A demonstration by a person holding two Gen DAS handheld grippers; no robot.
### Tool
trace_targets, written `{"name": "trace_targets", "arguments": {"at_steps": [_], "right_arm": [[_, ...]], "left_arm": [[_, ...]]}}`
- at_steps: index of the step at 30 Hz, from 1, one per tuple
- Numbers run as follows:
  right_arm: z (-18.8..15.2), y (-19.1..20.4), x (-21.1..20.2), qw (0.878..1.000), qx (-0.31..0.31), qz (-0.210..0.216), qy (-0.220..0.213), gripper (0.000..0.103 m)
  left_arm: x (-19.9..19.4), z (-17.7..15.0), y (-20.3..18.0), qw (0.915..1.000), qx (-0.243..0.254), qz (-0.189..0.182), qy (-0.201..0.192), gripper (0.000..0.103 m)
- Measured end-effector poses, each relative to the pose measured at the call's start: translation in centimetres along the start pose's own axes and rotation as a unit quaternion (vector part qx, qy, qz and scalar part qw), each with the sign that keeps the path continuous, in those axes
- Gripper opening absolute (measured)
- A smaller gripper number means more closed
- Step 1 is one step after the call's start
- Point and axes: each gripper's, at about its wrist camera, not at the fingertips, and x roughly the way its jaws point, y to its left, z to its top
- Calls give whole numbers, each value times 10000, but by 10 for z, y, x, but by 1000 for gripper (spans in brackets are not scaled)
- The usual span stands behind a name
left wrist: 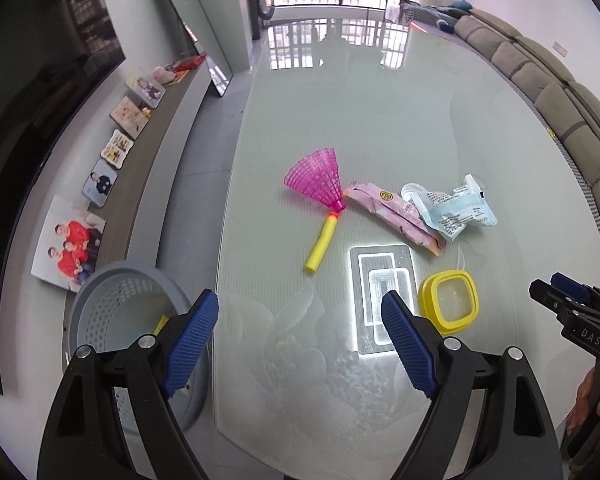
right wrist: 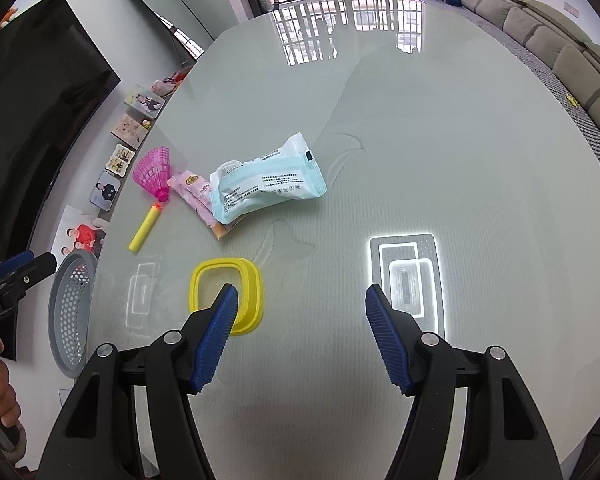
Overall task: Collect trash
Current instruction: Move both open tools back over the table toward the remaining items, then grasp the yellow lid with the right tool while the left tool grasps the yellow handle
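1. Glossy pale-green counter (left wrist: 380, 128) is mirroring a barred window and a ceiling light, and these reflections are washing out parts of its surface.
2. Grey perforated basket (left wrist: 128, 312) is standing beside the counter's left edge; the left wrist view is showing its inside with a yellow scrap too hidden to identify, while the right wrist view is showing only its outer wall.
3. Left gripper (left wrist: 300, 340) is hovering with its jaws wide apart and empty.
4. Right gripper (right wrist: 302, 336) is hovering with its jaws parted, nothing between them; its left blue pad is covering part of the yellow square lid (right wrist: 228, 300).
5. Light-blue wrapper (right wrist: 268, 184) is lying across a pink wrapper (right wrist: 196, 196), hiding its far portion; the left wrist view is showing more of the pink one.
6. Pink shuttlecock (left wrist: 316, 184) and yellow foam dart (left wrist: 322, 248) are lying just beside the wrappers.
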Motion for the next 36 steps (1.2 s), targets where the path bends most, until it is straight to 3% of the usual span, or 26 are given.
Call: {"name": "trace_targets", "arguments": {"at_steps": [18, 28, 36], "right_arm": [[-22, 65, 52, 9988, 160, -469, -27, 71], [-24, 81, 60, 9967, 109, -717, -375, 74], [-26, 79, 72, 9962, 105, -806, -306, 74]], "left_arm": [[63, 21, 33, 9985, 309, -446, -71, 82], [83, 14, 46, 9972, 420, -574, -252, 84], [88, 13, 48, 9969, 459, -593, -223, 84]]}}
